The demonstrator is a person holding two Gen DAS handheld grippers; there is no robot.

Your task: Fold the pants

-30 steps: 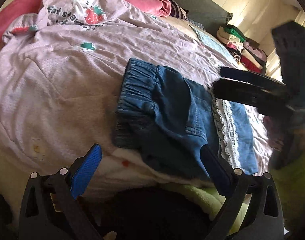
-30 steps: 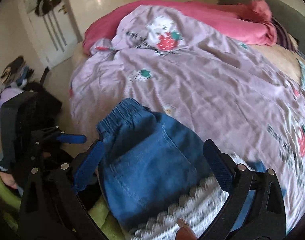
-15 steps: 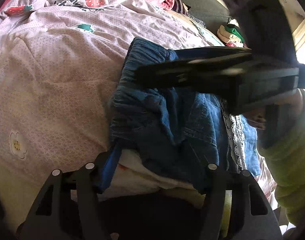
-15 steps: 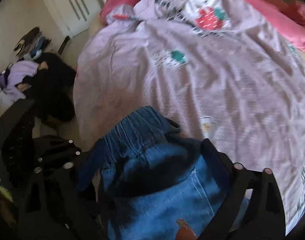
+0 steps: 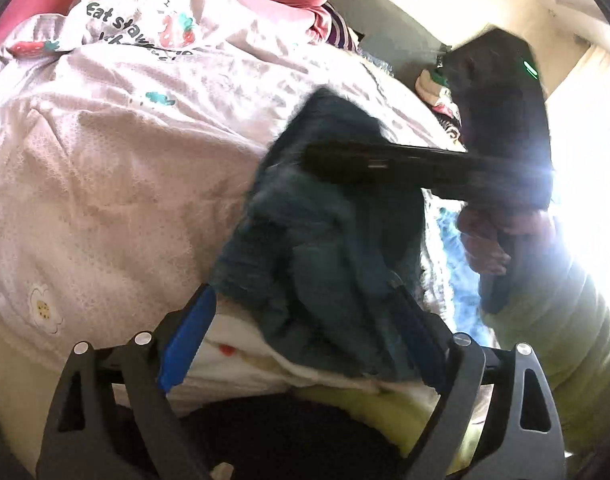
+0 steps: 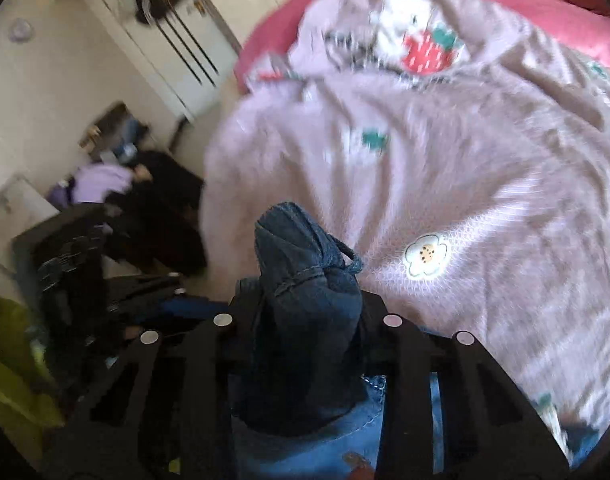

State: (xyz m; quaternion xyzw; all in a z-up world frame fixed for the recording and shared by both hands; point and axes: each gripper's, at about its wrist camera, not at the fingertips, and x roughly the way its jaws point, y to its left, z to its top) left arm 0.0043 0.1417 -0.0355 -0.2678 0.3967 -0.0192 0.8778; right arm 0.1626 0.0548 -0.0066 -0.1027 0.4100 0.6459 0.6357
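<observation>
Left wrist view: showing the left gripper (image 5: 305, 320) spread wide, blue-padded fingers (image 5: 187, 332) either side of the near edge of the denim pants (image 5: 325, 248), closing on nothing. Pants lying bunched on the lilac quilt (image 5: 117, 184) near the bed's near edge — waistband lifted. Right gripper (image 5: 317, 160) reaching in from the right, lying across the raised waistband fabric; bright glare washing out the right side. Stacked clothes (image 5: 437, 92) sitting well behind.

Right wrist view: showing the right gripper (image 6: 305, 312) drawn nearly together, pinching a gathered wad of the pants (image 6: 305, 256), denim standing up between the fingers (image 6: 397, 344) and spilling below. Quilt (image 6: 465, 168) spreading beyond, blurred, strawberry print (image 6: 429, 48) at the far end — left gripper (image 6: 117, 292) showing dark at lower left, beside the bed.
</observation>
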